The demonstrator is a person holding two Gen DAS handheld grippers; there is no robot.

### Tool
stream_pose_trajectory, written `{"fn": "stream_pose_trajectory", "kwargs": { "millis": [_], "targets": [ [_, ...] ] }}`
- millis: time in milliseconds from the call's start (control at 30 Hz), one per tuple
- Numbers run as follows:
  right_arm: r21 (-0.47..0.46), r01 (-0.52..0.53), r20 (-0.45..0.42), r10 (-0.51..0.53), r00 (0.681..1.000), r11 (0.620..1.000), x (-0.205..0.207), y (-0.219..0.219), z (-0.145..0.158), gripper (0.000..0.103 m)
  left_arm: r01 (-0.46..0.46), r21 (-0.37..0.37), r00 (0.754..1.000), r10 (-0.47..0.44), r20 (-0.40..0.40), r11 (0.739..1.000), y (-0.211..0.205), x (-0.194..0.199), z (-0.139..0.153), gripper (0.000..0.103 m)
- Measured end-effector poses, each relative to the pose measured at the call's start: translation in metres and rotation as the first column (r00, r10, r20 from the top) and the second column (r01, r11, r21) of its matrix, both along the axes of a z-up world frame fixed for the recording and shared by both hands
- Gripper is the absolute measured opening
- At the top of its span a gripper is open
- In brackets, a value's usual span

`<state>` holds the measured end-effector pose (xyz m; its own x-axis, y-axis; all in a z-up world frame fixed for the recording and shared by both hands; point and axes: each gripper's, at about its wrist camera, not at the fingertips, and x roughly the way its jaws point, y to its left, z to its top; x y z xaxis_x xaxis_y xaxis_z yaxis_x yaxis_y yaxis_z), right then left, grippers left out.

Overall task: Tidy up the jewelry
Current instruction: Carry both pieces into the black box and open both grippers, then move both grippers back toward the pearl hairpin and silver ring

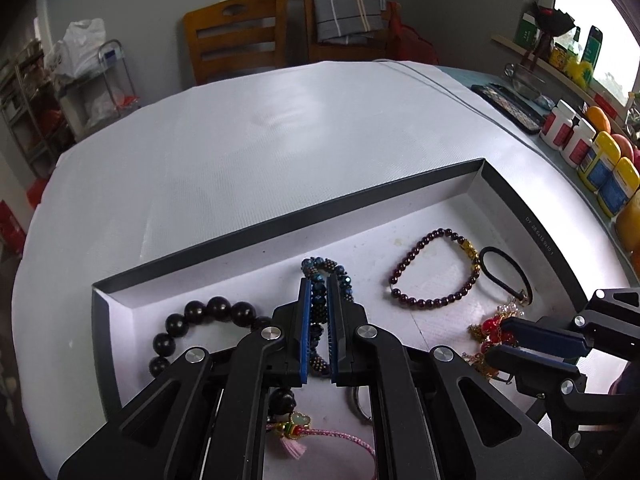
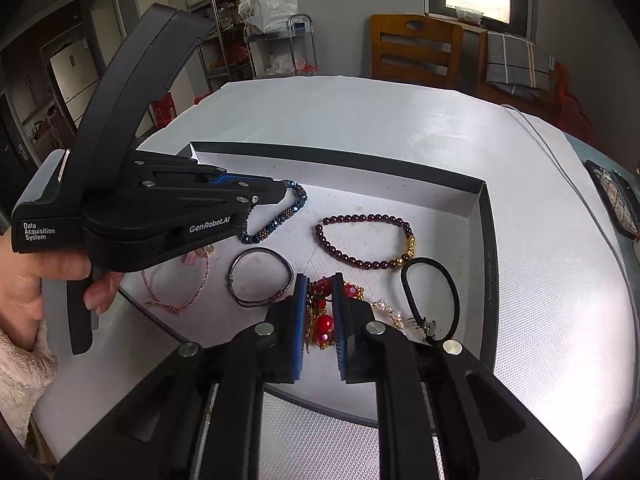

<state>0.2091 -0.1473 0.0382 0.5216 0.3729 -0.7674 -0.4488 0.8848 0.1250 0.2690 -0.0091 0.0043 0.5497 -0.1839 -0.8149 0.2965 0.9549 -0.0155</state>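
A shallow white tray with a dark rim (image 1: pixel 280 224) (image 2: pixel 486 216) holds the jewelry. My left gripper (image 1: pixel 319 280) (image 2: pixel 282 194) is shut on a blue beaded bracelet (image 1: pixel 320 266) (image 2: pixel 276 220), whose free part trails down toward the tray floor. My right gripper (image 2: pixel 320 280) (image 1: pixel 500 336) is shut on a red and gold bead piece (image 2: pixel 324 322) (image 1: pixel 490 328) at the tray's near side. Loose in the tray lie a dark red bead bracelet (image 1: pixel 436 268) (image 2: pixel 364 240), a black hair tie (image 1: pixel 504 276) (image 2: pixel 432 292), a big black bead bracelet (image 1: pixel 200 320), a pink cord bracelet (image 2: pixel 176 288) and a thin dark bangle (image 2: pixel 260 276).
The tray sits on a round table under a white cloth (image 1: pixel 240 140). Bottles and fruit (image 1: pixel 580 140) and a phone (image 1: pixel 508 108) line the right edge, with a grey cable (image 2: pixel 560 152) across the cloth. Wooden chairs (image 1: pixel 236 44) stand behind. A person's hand (image 2: pixel 24 276) holds the left gripper.
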Motion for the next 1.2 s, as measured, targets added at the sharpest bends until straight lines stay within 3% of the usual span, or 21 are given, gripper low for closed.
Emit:
{"fn": "stream_pose_trajectory", "kwargs": {
  "millis": [233, 300, 367, 467, 533, 700, 867, 967, 1067, 1200],
  "targets": [
    [0.003, 0.033, -0.008, -0.033, 0.999, 0.999, -0.002, -0.002, -0.002, 0.012, 0.001, 0.01, 1.0, -0.001, -0.007, 1.0, 0.0, 0.0, -0.004, 0.008],
    [0.012, 0.041, -0.006, -0.041, 0.999, 0.999, -0.001, -0.004, 0.0, 0.012, -0.003, 0.011, 1.0, 0.003, -0.002, 1.0, 0.0, -0.001, -0.003, 0.015],
    [0.013, 0.045, -0.006, -0.045, 0.999, 0.999, -0.001, -0.006, 0.001, 0.013, -0.009, 0.015, 1.0, 0.009, 0.007, 1.0, -0.001, -0.002, -0.001, 0.028],
    [0.017, 0.056, 0.001, -0.056, 0.998, 0.998, -0.004, -0.009, 0.005, 0.014, -0.013, 0.021, 1.0, 0.012, 0.021, 1.0, -0.002, -0.004, 0.001, 0.037],
    [0.025, 0.064, 0.009, -0.064, 0.998, 0.998, -0.006, -0.012, 0.008, 0.026, -0.016, 0.028, 0.999, 0.015, 0.034, 0.999, -0.002, -0.006, 0.003, 0.04],
    [0.043, 0.089, 0.027, -0.09, 0.996, 0.995, -0.014, -0.025, 0.018, 0.035, -0.034, 0.015, 0.997, 0.032, 0.071, 0.999, 0.001, -0.014, 0.013, 0.059],
    [0.062, 0.115, 0.047, -0.118, 0.992, 0.991, -0.028, -0.042, 0.028, 0.052, -0.061, -0.009, 0.99, 0.061, 0.123, 0.998, 0.008, -0.029, 0.031, 0.079],
    [0.072, 0.13, 0.071, -0.135, 0.988, 0.989, -0.037, -0.053, 0.035, 0.067, -0.08, -0.041, 0.984, 0.085, 0.155, 0.996, 0.014, -0.038, 0.044, 0.087],
    [0.08, 0.149, 0.091, -0.156, 0.984, 0.986, -0.045, -0.063, 0.042, 0.075, -0.092, -0.073, 0.977, 0.104, 0.185, 0.993, 0.02, -0.049, 0.055, 0.091],
    [0.097, 0.165, 0.121, -0.176, 0.977, 0.981, -0.057, -0.075, 0.05, 0.097, -0.096, -0.082, 0.967, 0.113, 0.229, 0.992, 0.025, -0.068, 0.07, 0.094]
  ]
}}
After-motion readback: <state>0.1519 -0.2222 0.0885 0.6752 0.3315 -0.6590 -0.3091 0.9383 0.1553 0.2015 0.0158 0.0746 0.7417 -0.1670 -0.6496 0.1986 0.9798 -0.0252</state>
